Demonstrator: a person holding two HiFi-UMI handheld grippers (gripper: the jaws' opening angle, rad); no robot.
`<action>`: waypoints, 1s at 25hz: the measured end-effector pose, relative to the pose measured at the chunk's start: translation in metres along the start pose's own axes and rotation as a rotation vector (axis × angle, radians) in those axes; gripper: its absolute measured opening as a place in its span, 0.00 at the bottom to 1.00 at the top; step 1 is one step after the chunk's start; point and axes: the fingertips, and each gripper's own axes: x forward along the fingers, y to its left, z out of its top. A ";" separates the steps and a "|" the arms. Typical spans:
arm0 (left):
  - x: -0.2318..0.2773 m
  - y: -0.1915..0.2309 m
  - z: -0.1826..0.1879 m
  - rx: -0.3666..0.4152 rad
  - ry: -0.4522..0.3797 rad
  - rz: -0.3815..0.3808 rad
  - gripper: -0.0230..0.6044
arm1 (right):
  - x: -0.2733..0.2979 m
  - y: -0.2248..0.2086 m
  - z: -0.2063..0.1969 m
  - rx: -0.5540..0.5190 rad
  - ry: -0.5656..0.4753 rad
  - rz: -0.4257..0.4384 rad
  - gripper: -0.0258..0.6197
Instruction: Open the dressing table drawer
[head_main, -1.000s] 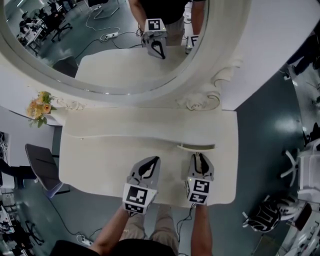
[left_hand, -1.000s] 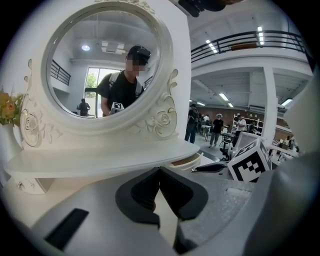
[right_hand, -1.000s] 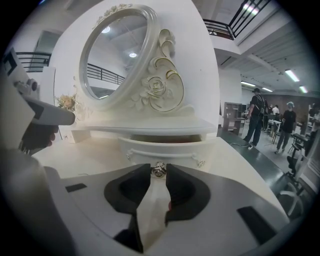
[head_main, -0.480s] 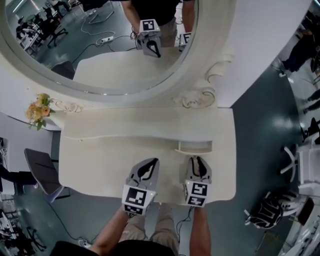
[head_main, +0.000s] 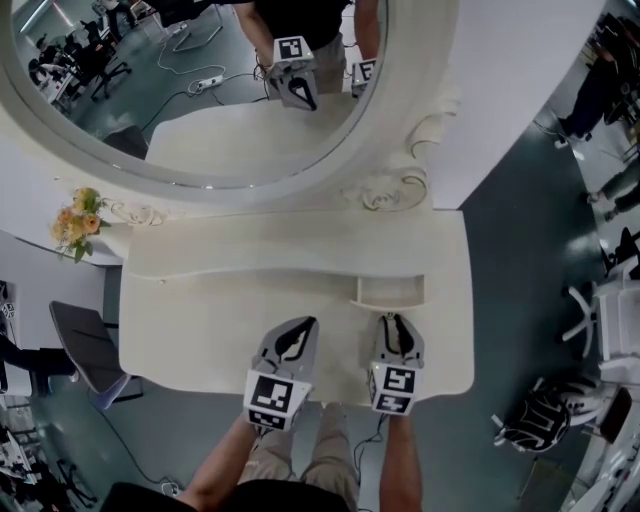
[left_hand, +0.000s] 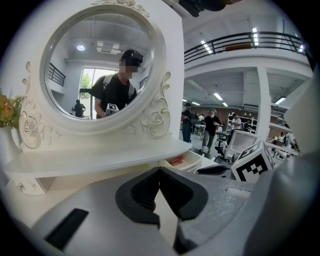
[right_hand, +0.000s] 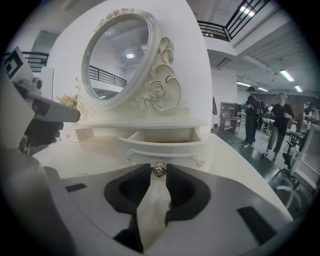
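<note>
A small cream drawer (head_main: 388, 292) stands partly pulled out from under the shelf of the white dressing table (head_main: 200, 320), right of centre. My right gripper (head_main: 397, 322) is shut on the drawer's little metal knob (right_hand: 159, 170), which sits between the dark pads (right_hand: 177, 187) in the right gripper view. The drawer front (right_hand: 162, 147) curves just behind the knob. Something reddish lies inside the drawer (left_hand: 182, 161). My left gripper (head_main: 308, 322) hovers over the tabletop beside the right one. Its fingertips meet and hold nothing (left_hand: 159, 172).
A large oval mirror (head_main: 200, 90) with carved roses rises behind the shelf. A bunch of orange flowers (head_main: 78, 222) stands at the table's far left. A dark chair (head_main: 85, 345) sits left of the table. People walk in the hall at the right (right_hand: 280, 120).
The drawer has slid further out from under the shelf, from a thin slit to a wide opening, with my right gripper drawing back on the knob. The left gripper has stayed put.
</note>
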 end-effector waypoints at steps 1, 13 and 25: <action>-0.001 -0.001 0.000 -0.002 0.003 -0.001 0.04 | -0.001 0.000 0.001 -0.003 -0.001 0.000 0.19; -0.005 -0.001 0.000 0.009 -0.007 0.002 0.04 | -0.004 0.001 -0.001 -0.006 -0.010 0.000 0.19; -0.007 -0.006 0.001 0.000 -0.004 -0.002 0.04 | -0.005 0.002 -0.002 -0.002 -0.004 -0.004 0.19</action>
